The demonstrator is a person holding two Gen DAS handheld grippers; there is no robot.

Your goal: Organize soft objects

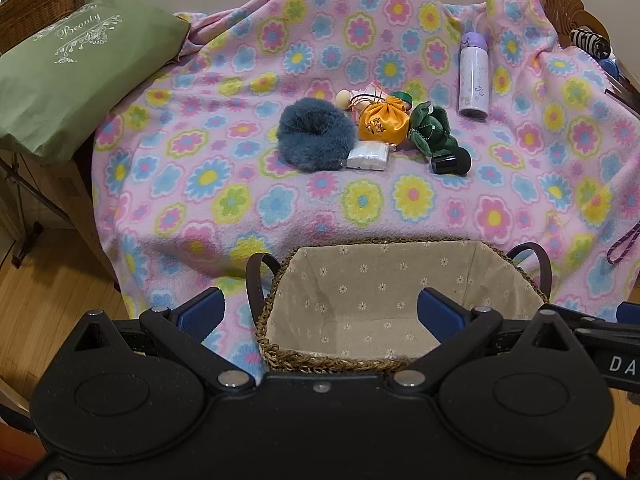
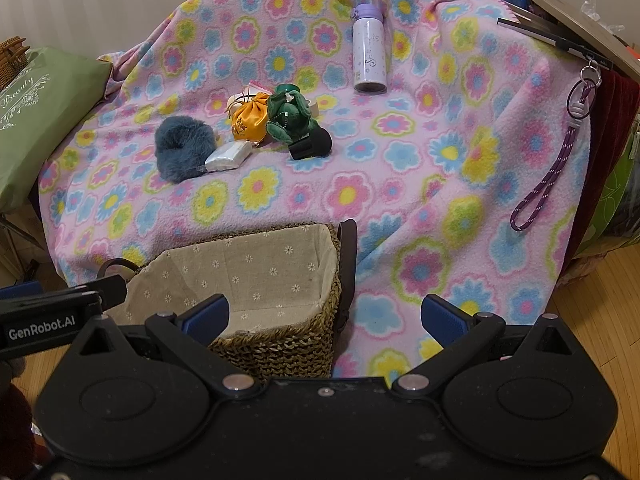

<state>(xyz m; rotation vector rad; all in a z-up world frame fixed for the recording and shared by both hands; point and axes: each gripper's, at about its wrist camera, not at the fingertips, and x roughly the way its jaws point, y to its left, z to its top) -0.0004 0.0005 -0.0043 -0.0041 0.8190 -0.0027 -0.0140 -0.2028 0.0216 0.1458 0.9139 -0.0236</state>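
A cluster of small items lies mid-blanket: a fuzzy blue-grey ring (image 1: pixel 316 134) (image 2: pixel 182 152), an orange satin pouch (image 1: pixel 383 122) (image 2: pixel 250 122), a green plush toy (image 1: pixel 430 128) (image 2: pixel 288 118), a white tissue pack (image 1: pixel 368 157) (image 2: pixel 229 157) and a black brush (image 1: pixel 451 162) (image 2: pixel 312 145). A woven basket with a daisy-print liner (image 1: pixel 360 300) (image 2: pixel 248 276) stands empty at the near edge. My left gripper (image 1: pixel 320 312) is open over the basket. My right gripper (image 2: pixel 326 314) is open beside the basket's right wall.
A pink flowered blanket (image 1: pixel 240 200) (image 2: pixel 420 200) covers the table. A lilac bottle (image 1: pixel 474 76) (image 2: pixel 369 50) stands behind the cluster. A green bag (image 1: pixel 68 68) lies at the left. A purple lanyard (image 2: pixel 548 176) hangs at the right. Wooden floor lies below.
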